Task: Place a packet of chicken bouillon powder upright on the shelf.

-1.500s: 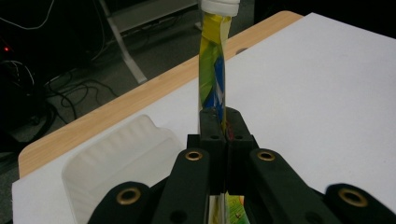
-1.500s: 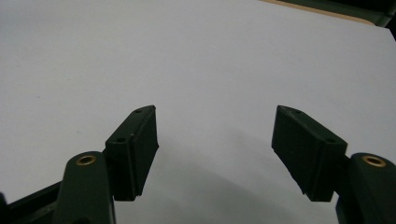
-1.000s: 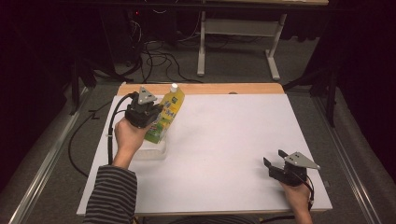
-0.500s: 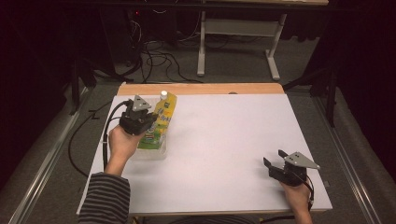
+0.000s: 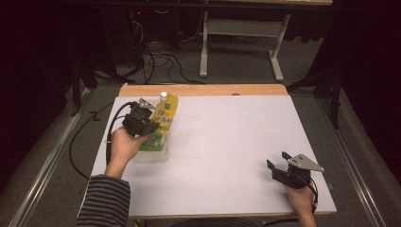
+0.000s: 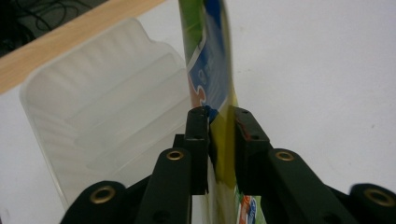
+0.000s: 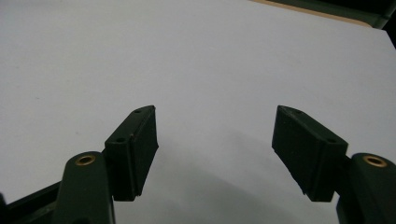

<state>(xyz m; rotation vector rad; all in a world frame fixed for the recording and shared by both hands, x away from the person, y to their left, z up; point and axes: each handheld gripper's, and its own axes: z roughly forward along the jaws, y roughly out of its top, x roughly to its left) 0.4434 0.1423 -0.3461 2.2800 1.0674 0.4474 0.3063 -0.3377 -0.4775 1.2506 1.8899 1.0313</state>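
Clearly the left gripper (image 6: pixel 219 128) is clenched on a yellow pouch (image 5: pixel 163 120), held over the clear tray (image 5: pixel 153 155) near the table's (image 5: pixel 227 142) left edge. Pouch looks soft, light, likely floppy; pinching its flat edge suits. Right gripper (image 5: pixel 280 161) rests released.

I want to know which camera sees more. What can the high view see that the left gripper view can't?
Only the high view takes in the pouch's white cap, the person's striped sleeve, and the right gripper, open, near the table's near right corner. Only the left gripper view shows, up close, its two black jaws squeezing the pouch's flat edge. Both show the left gripper shut on the yellow-green pouch, the clear plastic tray and the white table.
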